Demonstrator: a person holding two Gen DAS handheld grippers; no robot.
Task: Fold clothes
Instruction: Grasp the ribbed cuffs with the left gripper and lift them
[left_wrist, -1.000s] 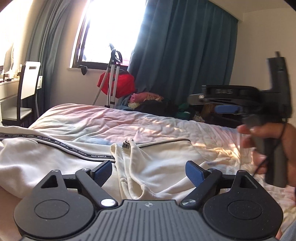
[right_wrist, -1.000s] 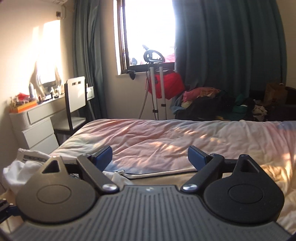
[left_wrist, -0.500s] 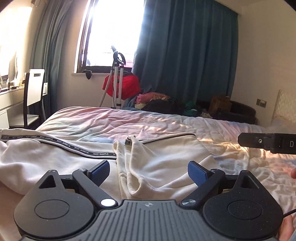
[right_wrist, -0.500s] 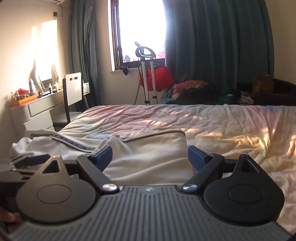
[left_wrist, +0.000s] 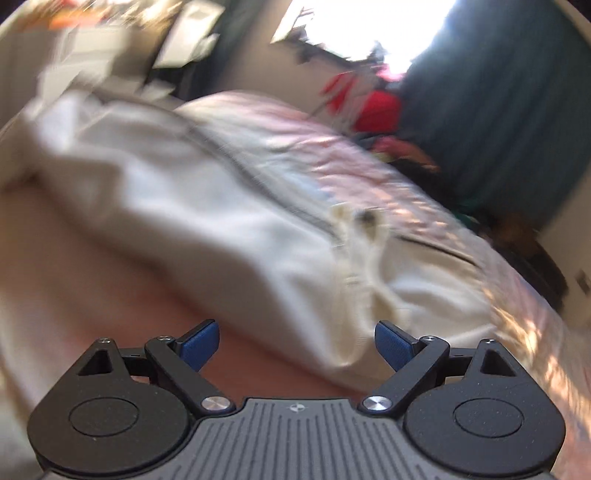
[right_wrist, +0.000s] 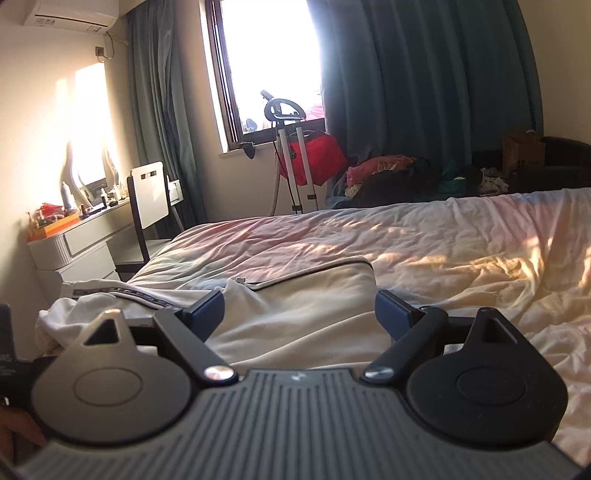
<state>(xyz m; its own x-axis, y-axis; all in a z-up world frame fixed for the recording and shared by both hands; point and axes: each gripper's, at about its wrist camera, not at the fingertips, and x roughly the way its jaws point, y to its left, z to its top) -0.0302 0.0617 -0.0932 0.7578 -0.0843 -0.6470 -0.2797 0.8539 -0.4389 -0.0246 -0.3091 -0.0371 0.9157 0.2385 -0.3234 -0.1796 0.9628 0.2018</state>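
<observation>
Clothes here come down to one cream zip-up garment (right_wrist: 295, 306) lying rumpled on the bed (right_wrist: 461, 251), just ahead of both grippers, whose blue-padded fingers (left_wrist: 201, 343) stand wide apart and hold nothing. The left gripper (left_wrist: 297, 343) tilts down over the sleeve side, the right gripper (right_wrist: 299, 312) faces the body panel. Folding looks barely begun; next, each should pinch an edge and spread it flat.

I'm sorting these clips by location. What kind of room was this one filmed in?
Most likely a home bedroom: a made-up bed fills the view, a dressing table with bottles stands by the wall, and curtains hang at the window.
</observation>
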